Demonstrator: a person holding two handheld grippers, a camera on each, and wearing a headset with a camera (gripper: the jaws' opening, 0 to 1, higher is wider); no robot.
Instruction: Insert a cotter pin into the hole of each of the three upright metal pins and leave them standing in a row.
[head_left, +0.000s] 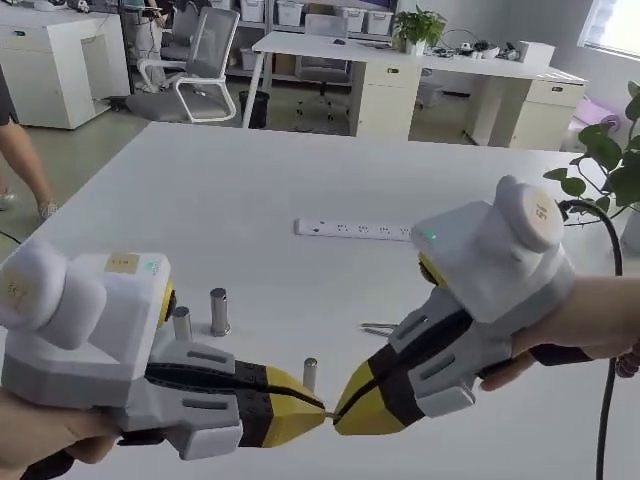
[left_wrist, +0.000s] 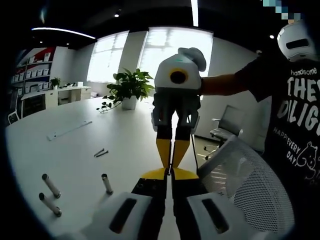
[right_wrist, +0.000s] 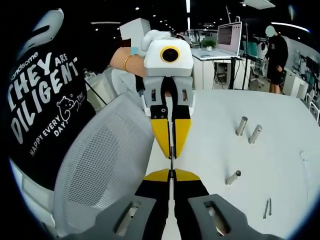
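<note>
Left gripper (head_left: 316, 409), right gripper (head_left: 342, 414) tip to tip — both pinching one thin wire cotter pin (right_wrist: 171, 158); short silver metal pin (head_left: 310, 373) just behind.

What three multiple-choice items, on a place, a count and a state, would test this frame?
1. Where does the long white power strip lie? A. on the white table B. on the floor C. on a chair
2. How many short cylindrical metal pins stand upright? A. one B. three C. six
3. How do the jaws of the yellow-tipped left hand-held gripper and right hand-held gripper stand? A. wide open B. both shut C. one open
Key: A, the strip rests mid-table; B, three stand; B, both pinch one thin metal cotter pin tip to tip.
</note>
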